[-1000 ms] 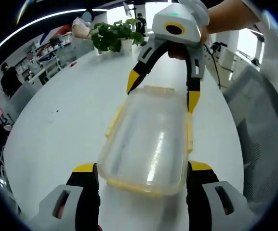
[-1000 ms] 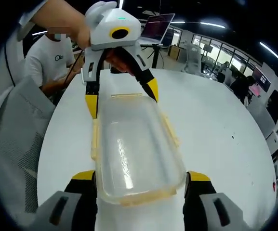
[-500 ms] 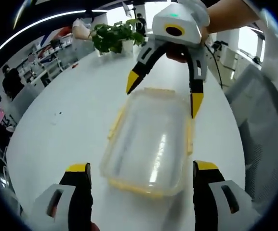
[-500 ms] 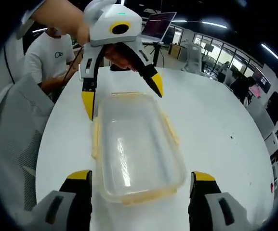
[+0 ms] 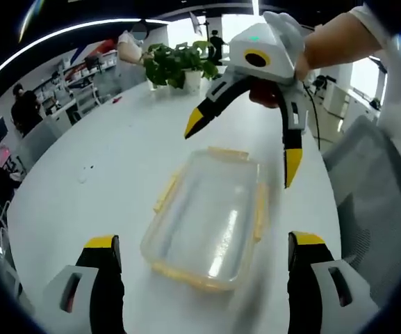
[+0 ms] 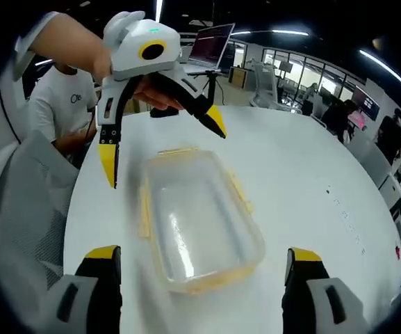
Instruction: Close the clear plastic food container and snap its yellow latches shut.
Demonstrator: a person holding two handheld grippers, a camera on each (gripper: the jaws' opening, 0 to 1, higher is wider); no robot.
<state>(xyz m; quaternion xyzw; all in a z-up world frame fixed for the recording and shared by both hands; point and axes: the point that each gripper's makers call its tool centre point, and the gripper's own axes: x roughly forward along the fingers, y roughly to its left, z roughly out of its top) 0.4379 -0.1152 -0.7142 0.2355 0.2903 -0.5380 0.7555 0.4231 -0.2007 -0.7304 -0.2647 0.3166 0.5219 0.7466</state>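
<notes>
The clear plastic container (image 5: 207,219) lies on the white table (image 5: 117,160) with its lid on, yellow latches (image 5: 165,193) jutting out along its rim. My left gripper (image 5: 203,240) is open, its jaws wide of the container's near end and not touching it. My right gripper (image 5: 240,154) hovers open above the far end, held by a hand. In the right gripper view the container (image 6: 197,216) sits between the open right gripper (image 6: 201,254) and the open left gripper (image 6: 163,154) raised over its far end. A side latch (image 6: 145,209) shows there.
A potted plant (image 5: 176,62) stands at the table's far edge. A grey mesh chair (image 5: 367,188) is beside the table, the same chair (image 6: 26,209) seen on the left. A laptop (image 6: 210,45) and a seated person in a white shirt (image 6: 64,104) are beyond.
Both grippers have drawn back and lifted away from the container, whose ends they flanked before. The container stays flat on the table.
</notes>
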